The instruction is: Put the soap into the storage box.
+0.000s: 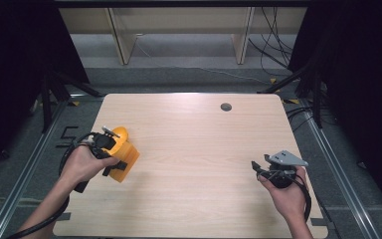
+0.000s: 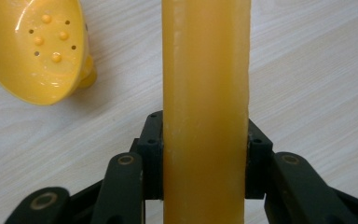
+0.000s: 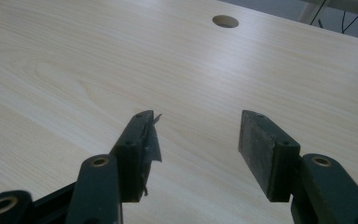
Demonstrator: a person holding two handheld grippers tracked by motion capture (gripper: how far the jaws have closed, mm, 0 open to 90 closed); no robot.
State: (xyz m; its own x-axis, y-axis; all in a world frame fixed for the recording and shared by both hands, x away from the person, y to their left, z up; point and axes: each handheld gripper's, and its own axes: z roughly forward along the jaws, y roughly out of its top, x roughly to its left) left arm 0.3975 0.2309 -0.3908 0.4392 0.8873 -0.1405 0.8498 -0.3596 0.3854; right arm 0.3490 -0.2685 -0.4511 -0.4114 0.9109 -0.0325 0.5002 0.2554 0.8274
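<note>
On the left side of the light wood bench (image 1: 194, 144), near its left edge, the left hand-held gripper (image 1: 110, 149) is held in the person's left hand (image 1: 83, 164) and is closed on an orange-yellow plastic object (image 1: 124, 155). Left gripper view: both black jaws press against opposite sides of a broad, upright orange-yellow band (image 2: 206, 112) of that object, which runs from the bottom edge of the view to the top; the wood surface lies behind it. Up and to the left of the band, a round, dished yellow head (image 2: 37, 46) pierced with small holes and studded with small bumps narrows to a short neck (image 2: 87, 77); its link to the band cannot be made out. High view: a rounded orange part (image 1: 119, 133) sits at the far end of the object, beside the gripper. At the right side of the bench, near its front, the right hand-held gripper (image 1: 259, 169) is held in the right hand (image 1: 288, 194), a grey three-cornered plate (image 1: 286, 158) on top. Right gripper view: its jaws stand wide apart with nothing between them, above bare wood; a torn scrap of dark material (image 3: 153, 140) clings to the inner face of the left jaw. A round hole (image 1: 226, 106) lies in the bench toward its far edge, right of centre.
</note>
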